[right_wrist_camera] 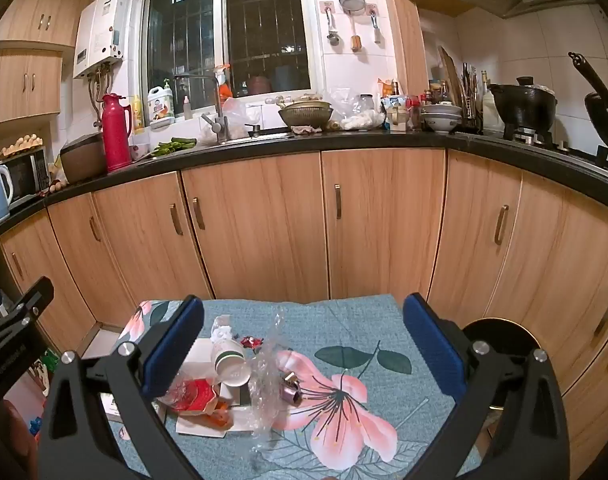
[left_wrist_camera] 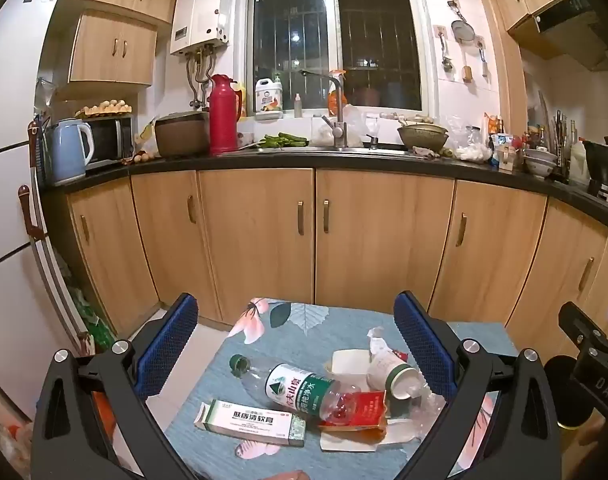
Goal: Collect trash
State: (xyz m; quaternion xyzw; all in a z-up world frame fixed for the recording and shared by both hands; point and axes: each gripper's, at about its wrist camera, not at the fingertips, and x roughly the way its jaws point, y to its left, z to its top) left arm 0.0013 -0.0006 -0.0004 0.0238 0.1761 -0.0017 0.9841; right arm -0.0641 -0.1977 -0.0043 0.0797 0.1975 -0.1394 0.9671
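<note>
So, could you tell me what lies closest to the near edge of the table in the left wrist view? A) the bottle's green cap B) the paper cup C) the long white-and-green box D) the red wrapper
C: the long white-and-green box lies nearest the camera, in front of the plastic bottle, the red wrapper and the paper cup.
</note>
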